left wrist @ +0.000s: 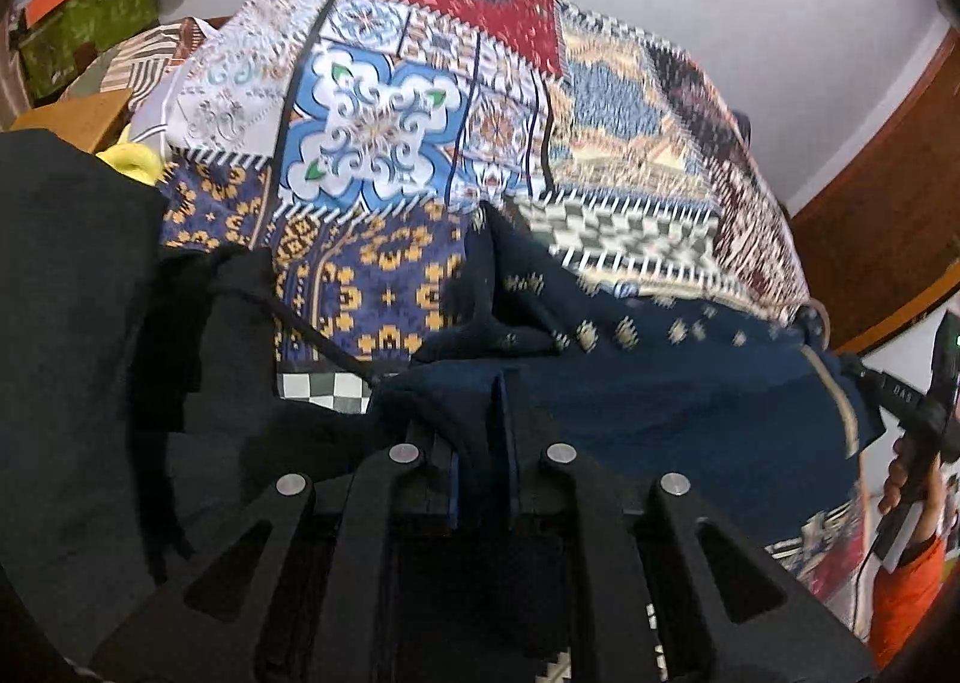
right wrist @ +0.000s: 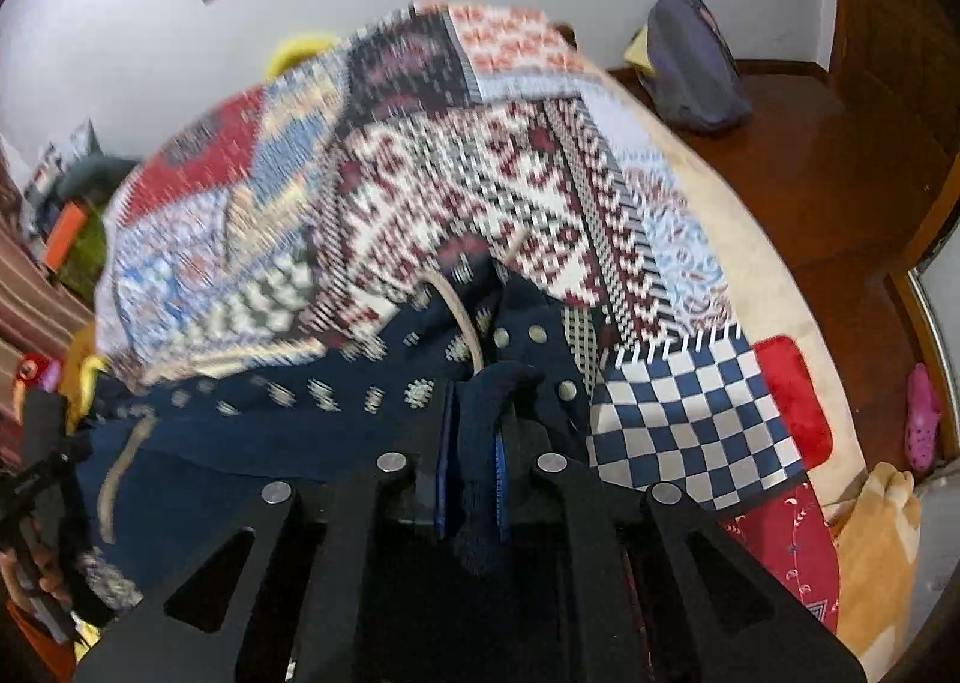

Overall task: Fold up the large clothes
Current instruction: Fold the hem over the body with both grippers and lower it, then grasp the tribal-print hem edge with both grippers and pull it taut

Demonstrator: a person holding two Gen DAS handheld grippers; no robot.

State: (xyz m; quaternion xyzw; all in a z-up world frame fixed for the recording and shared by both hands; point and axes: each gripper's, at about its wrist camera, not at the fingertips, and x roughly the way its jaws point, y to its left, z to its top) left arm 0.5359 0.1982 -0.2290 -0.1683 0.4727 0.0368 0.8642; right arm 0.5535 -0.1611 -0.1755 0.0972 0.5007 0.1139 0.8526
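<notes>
A dark navy garment (left wrist: 648, 383) with small cream motifs and a cream trim hangs stretched between both grippers above a bed. My left gripper (left wrist: 483, 413) is shut on a bunched fold of its navy cloth. In the right wrist view the same navy garment (right wrist: 336, 413) runs off to the left, and my right gripper (right wrist: 474, 431) is shut on a thick fold of it near a row of metal snaps (right wrist: 537, 332). The other gripper (left wrist: 924, 413) shows at the right edge of the left wrist view, held by a hand in an orange sleeve.
A patchwork bedspread (left wrist: 420, 113) of many patterns covers the bed below the garment. A black garment (left wrist: 90, 323) lies at the left. A grey-blue bundle (right wrist: 690, 65) sits on the wooden floor, and a red mat (right wrist: 792, 401) and a pink shoe (right wrist: 921, 419) lie at the right.
</notes>
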